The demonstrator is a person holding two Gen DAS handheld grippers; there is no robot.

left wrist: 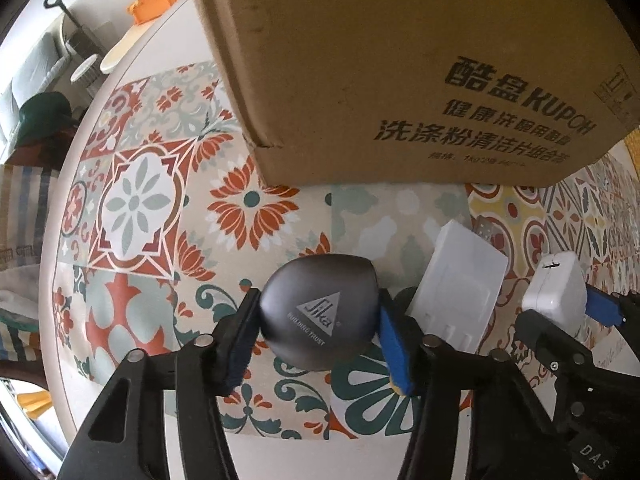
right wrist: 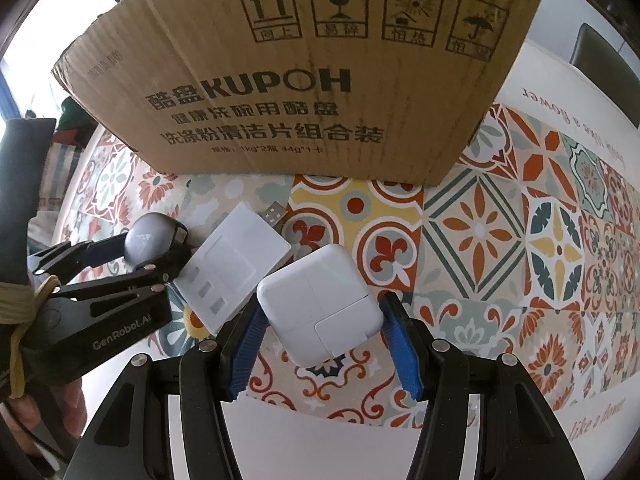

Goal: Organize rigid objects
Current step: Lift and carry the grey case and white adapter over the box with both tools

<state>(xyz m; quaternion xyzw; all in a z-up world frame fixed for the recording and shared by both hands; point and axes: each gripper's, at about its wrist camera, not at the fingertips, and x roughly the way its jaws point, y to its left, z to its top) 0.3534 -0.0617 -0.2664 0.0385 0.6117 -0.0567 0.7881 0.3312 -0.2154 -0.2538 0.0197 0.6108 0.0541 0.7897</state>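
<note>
While all three small things lie on the patterned tablecloth point(right wrist: 520, 208) in front of the cardboard box point(right wrist: 312, 80), I judge the sorting barely begun: nothing shows as put away, though I cannot see inside the box. My left gripper point(left wrist: 318, 320) is clamped on the grey rounded case point(left wrist: 320, 312), pads pressing both its sides. My right gripper point(right wrist: 320, 322) is clamped on the white charger point(right wrist: 316, 304) just beside the flat white card point(right wrist: 236, 268), which lies between them with a USB plug point(right wrist: 274, 212) behind it. All three await a place.
</note>
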